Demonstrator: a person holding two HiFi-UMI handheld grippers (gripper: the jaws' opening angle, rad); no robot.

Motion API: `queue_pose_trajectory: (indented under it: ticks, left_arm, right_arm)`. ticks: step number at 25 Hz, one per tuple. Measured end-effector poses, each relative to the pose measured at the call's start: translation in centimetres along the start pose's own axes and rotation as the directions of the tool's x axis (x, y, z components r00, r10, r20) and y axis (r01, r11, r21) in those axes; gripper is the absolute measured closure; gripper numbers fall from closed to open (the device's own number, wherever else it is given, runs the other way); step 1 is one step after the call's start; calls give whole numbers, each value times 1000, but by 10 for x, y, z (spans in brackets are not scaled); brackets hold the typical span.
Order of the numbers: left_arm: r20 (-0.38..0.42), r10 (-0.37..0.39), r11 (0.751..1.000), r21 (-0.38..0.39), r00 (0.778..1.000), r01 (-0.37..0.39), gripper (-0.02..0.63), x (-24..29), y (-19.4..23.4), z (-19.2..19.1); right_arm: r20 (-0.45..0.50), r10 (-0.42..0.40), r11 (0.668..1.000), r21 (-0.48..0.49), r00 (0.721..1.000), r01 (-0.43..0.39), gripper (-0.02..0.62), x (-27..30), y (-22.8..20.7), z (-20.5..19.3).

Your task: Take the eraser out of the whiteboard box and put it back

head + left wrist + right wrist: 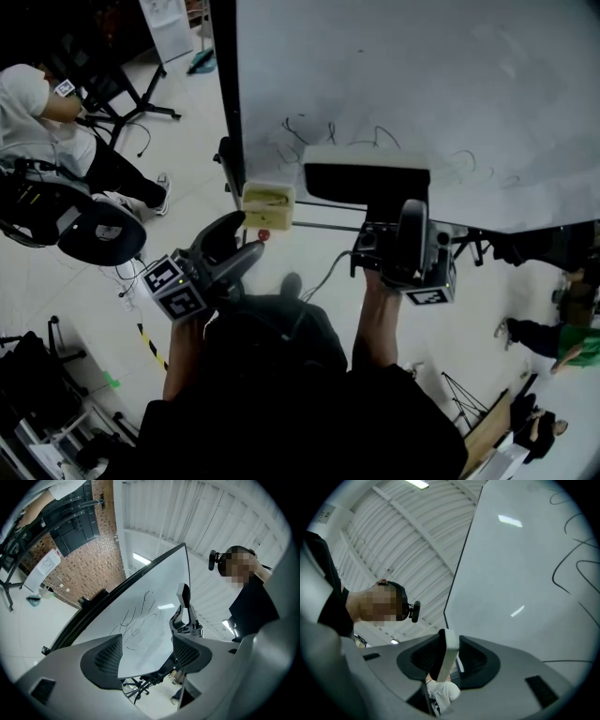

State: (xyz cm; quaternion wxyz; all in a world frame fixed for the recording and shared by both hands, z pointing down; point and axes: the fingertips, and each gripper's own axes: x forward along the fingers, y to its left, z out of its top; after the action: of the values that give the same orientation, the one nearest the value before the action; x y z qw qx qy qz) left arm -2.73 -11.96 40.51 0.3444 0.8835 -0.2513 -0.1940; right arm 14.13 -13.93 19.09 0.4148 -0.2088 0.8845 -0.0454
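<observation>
Gleaming scribbled whiteboard (pixel 422 84), pale floor (pixel 187 159)

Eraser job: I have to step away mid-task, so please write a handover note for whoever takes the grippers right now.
Right gripper: shut on the eraser, held up in front of the whiteboard; I cannot tell whether it touches the board.
Left gripper: open, nothing between its jaws, pointing at the whiteboard.
Whiteboard box: at the board's lower edge, just left of the eraser in the head view.
Done: the eraser is out of the box.
Left: move the eraser over to the box, put it back in and release.
</observation>
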Motion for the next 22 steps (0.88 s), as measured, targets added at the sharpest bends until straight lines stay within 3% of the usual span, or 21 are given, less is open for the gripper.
queue_pose_trajectory:
  ticks: [15,22]
  left_arm:
    - [6,6,1000,-10,1000,-6,275,-2,4,-4]
    - [3,9,1000,-13,1000,-9,275,-3,5,-4]
  right_arm:
    - [-186,-26,999,-34,982,20,446,-21,-16,-47]
    - [-283,-42,996,-83,958,19,446,-26,-21,-71]
